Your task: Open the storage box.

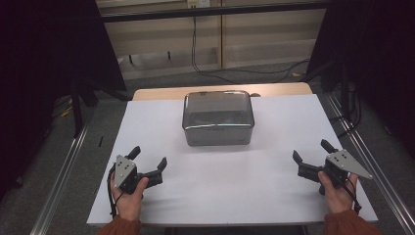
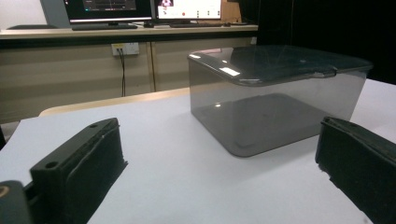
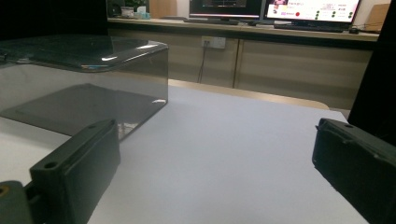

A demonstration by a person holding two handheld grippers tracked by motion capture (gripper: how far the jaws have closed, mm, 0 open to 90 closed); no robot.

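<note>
A smoky see-through plastic box with its lid on (image 1: 218,117) stands at the middle back of the white table top (image 1: 235,186). My left gripper (image 1: 148,157) rests near the front left, held in a hand, jaws wide apart and empty, pointing toward the box. My right gripper (image 1: 312,151) sits near the front right edge, also open and empty. In the left gripper view the box (image 2: 275,93) lies ahead to the right between the black fingers (image 2: 79,172). In the right gripper view the box (image 3: 79,84) is ahead on the left, beyond the left finger (image 3: 74,172).
Beyond the table runs a wooden counter (image 2: 93,37) with monitors (image 3: 275,9), a wall socket and hanging cables (image 1: 195,49). Metal rails (image 1: 63,166) flank the table on both sides. Dark curtains stand at left and right.
</note>
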